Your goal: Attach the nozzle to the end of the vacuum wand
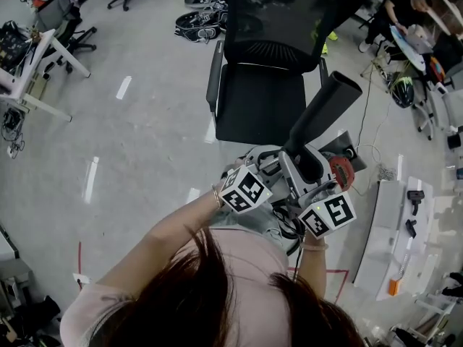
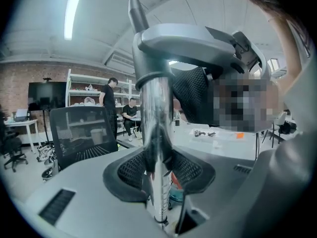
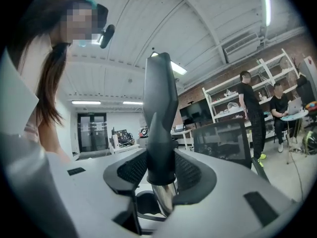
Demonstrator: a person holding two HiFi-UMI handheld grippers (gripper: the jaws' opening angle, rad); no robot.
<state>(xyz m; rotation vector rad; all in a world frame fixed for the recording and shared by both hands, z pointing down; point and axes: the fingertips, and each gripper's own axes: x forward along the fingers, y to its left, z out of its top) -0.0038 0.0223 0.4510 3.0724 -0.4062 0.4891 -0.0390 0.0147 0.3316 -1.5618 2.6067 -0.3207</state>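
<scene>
A black tapered nozzle points up toward the head view, above the chair. In the right gripper view the nozzle stands upright, its collar sitting over the end of the chrome vacuum wand. My right gripper is shut on the nozzle's lower part. In the left gripper view the chrome wand runs upright between the jaws, and my left gripper is shut on it. Both grippers, the left gripper and the right gripper, sit close together in front of the person's chest. The nozzle tip shows above the right gripper's grey body.
A black mesh office chair stands just ahead. A white table with small tools is at the right. Cables and a round red-and-black object lie by the chair. Desks stand far left. People sit and stand near shelves.
</scene>
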